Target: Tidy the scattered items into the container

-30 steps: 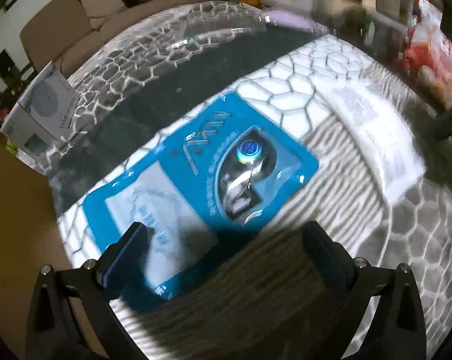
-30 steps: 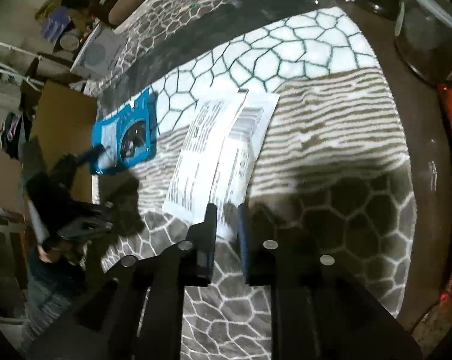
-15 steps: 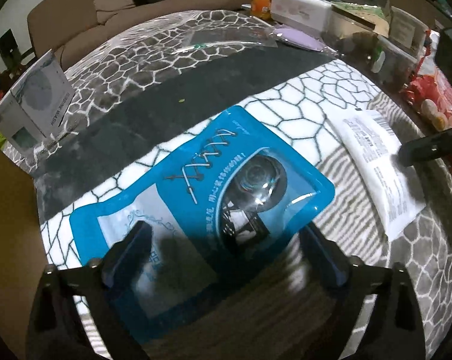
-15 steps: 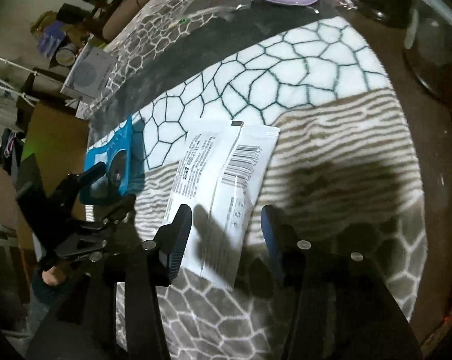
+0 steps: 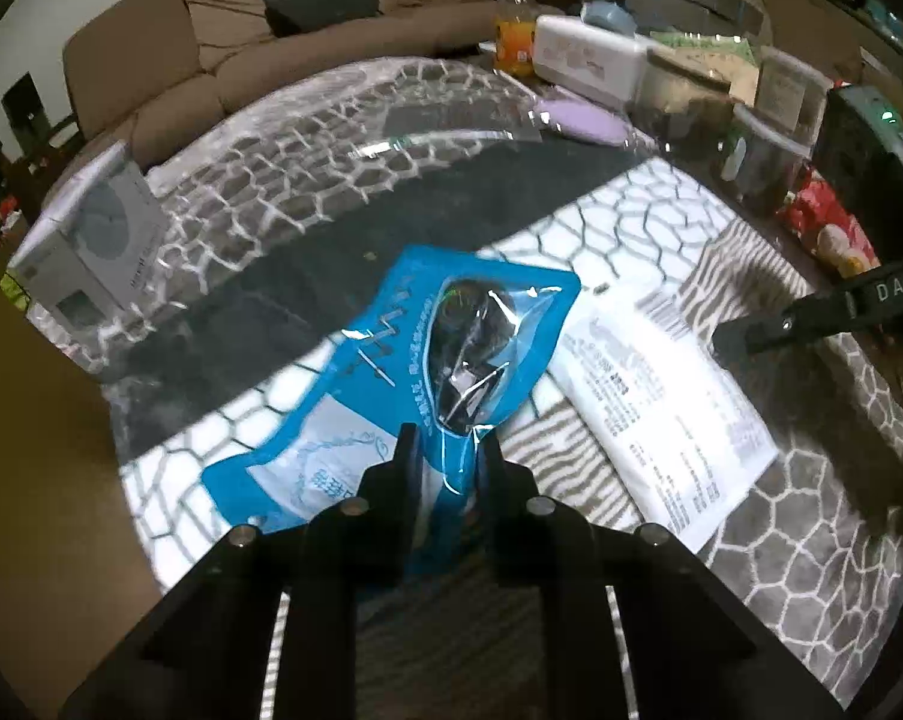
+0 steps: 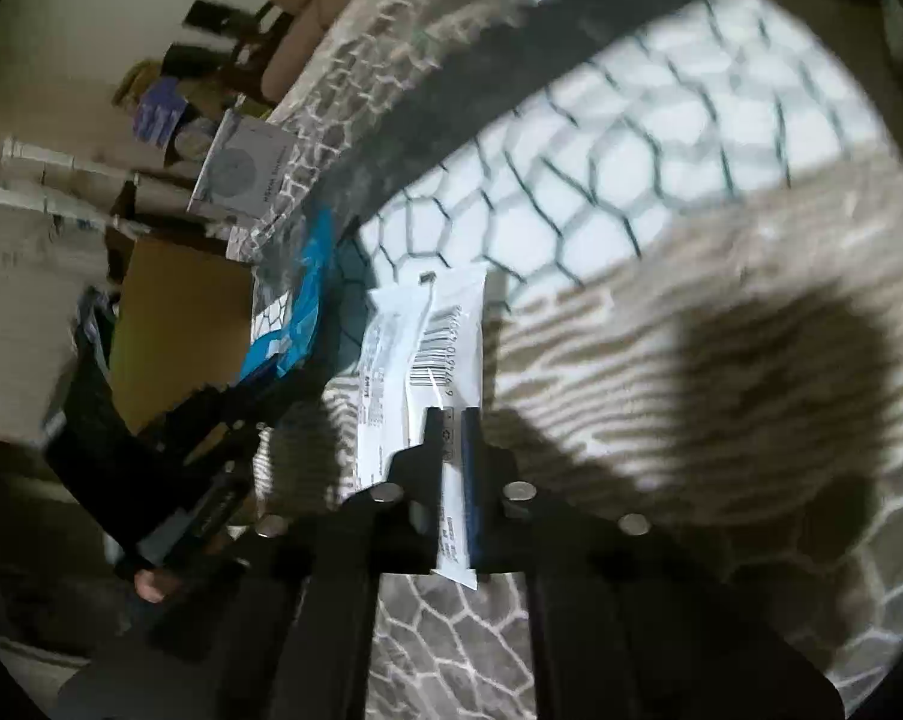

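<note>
My left gripper (image 5: 448,450) is shut on the near edge of a blue plastic pouch (image 5: 451,354) with a clear window, which bends up off the patterned tablecloth (image 5: 631,228). The same blue pouch (image 6: 298,324) shows at the left of the right wrist view. A white printed packet (image 5: 667,408) lies flat to its right. My right gripper (image 6: 452,432) is shut on the near edge of that white packet (image 6: 427,336), barcode side up. The right gripper's finger (image 5: 811,318) enters the left wrist view from the right. No container is clearly identifiable.
A white box (image 5: 85,252) stands at the table's left edge, with a cardboard surface (image 5: 37,450) beside it. Jars, a bottle (image 5: 514,30), a white case (image 5: 589,60) and a lilac pad (image 5: 583,120) crowd the far right. A brown sofa (image 5: 211,60) lies behind.
Both grippers have gone from open to shut: the left on the blue pouch, lifting its edge, the right on the white packet.
</note>
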Demonstrator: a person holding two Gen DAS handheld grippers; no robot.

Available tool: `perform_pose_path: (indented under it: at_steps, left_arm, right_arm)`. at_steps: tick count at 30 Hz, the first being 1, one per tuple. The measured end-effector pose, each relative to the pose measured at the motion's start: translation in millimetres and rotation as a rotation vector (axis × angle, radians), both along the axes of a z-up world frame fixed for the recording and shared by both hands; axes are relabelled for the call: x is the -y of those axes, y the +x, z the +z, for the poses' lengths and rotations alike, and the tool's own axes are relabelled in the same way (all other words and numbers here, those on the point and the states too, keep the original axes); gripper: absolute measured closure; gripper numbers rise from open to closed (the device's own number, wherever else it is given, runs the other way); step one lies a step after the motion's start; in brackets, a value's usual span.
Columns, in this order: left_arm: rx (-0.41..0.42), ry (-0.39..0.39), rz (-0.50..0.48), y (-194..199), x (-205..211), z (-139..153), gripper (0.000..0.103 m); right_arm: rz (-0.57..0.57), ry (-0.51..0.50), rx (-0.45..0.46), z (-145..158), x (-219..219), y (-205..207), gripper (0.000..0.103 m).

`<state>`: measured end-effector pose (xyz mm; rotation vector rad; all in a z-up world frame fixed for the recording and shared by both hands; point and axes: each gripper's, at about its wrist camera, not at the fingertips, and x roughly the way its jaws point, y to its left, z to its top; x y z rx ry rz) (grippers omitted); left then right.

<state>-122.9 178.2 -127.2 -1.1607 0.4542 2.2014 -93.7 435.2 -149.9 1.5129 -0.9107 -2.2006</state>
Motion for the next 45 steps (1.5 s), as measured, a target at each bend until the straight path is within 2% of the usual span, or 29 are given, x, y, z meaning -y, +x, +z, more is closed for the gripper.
perform_pose_path:
  at_steps: [3,5,6,7,9,10,11,13,16,20,23,25,27,28,31,32,40,43,45]
  left_arm:
    - [-0.003,0.069,0.039,-1.7,12.9,19.4,0.087]
    - [0.02,0.105,0.044,-0.8,20.6,28.7,0.088]
    - [0.012,0.12,0.05,1.8,24.1,33.5,0.088]
    - [0.021,0.127,0.049,4.0,25.6,36.7,0.089]
    - [0.015,0.139,0.049,11.0,28.8,46.0,0.094]
    - [0.006,0.147,0.049,15.1,30.5,51.4,0.098]
    - [-0.001,0.159,0.047,19.0,32.3,57.1,0.099]
    - [-0.013,0.173,0.046,25.7,35.3,65.8,0.099]
    - [-0.015,0.109,0.063,27.2,36.4,57.4,0.099]
    - [-0.018,0.024,0.085,29.2,37.8,46.2,0.094]
    - [-0.02,-0.039,0.101,30.7,38.9,37.8,0.069]
    - [-0.021,-0.081,0.112,31.7,39.6,32.2,0.043]
    - [-0.021,-0.118,0.12,32.1,39.9,26.6,0.025]
    - [-0.016,-0.12,0.115,30.7,39.0,23.9,0.021]
    - [-0.003,-0.126,0.102,26.4,36.3,15.8,0.02]
    - [0.001,-0.133,0.098,24.9,34.7,12.0,0.02]
    - [-0.007,-0.254,0.105,5.0,6.7,-32.6,0.018]
    - [0.026,-0.189,0.144,-9.0,12.1,-36.8,0.013]
    - [0.098,-0.148,0.152,-15.8,19.0,-39.0,0.013]
  right_arm:
    - [0.009,0.008,-0.084,24.8,2.0,3.9,0.102]
    - [0.059,0.037,-0.108,37.2,7.0,4.8,0.102]
    - [0.086,0.093,-0.114,42.7,11.9,5.9,0.102]
    - [0.094,0.155,-0.122,46.7,15.8,7.9,0.097]
    - [0.085,0.314,-0.122,48.8,27.1,12.5,0.065]
    - [0.079,0.397,-0.12,49.5,33.2,14.9,0.028]
    - [0.084,0.442,-0.119,47.0,39.5,16.6,0.015]
    - [0.106,0.486,-0.104,38.7,51.9,16.8,0.017]
    - [0.13,0.564,-0.069,28.4,72.5,13.3,0.017]
    - [0.131,0.702,-0.112,24.3,106.8,14.0,0.011]
    - [0.138,0.737,-0.099,10.8,125.9,3.9,0.01]
    - [0.132,0.763,-0.064,-1.4,135.0,-4.4,0.011]
    - [0.102,0.765,-0.034,-9.2,136.2,-7.7,0.011]
    - [0.078,0.741,-0.042,-8.8,133.4,-6.9,0.014]
    - [0.084,0.709,-0.033,-2.5,125.9,-7.8,0.041]
    - [0.088,0.696,-0.03,-0.1,123.0,-7.8,0.046]
    - [0.073,0.628,0.011,5.1,88.4,5.1,0.049]
    - [0.069,0.617,0.014,9.4,77.1,11.8,0.049]
    - [0.065,0.609,0.015,12.3,69.5,16.3,0.049]
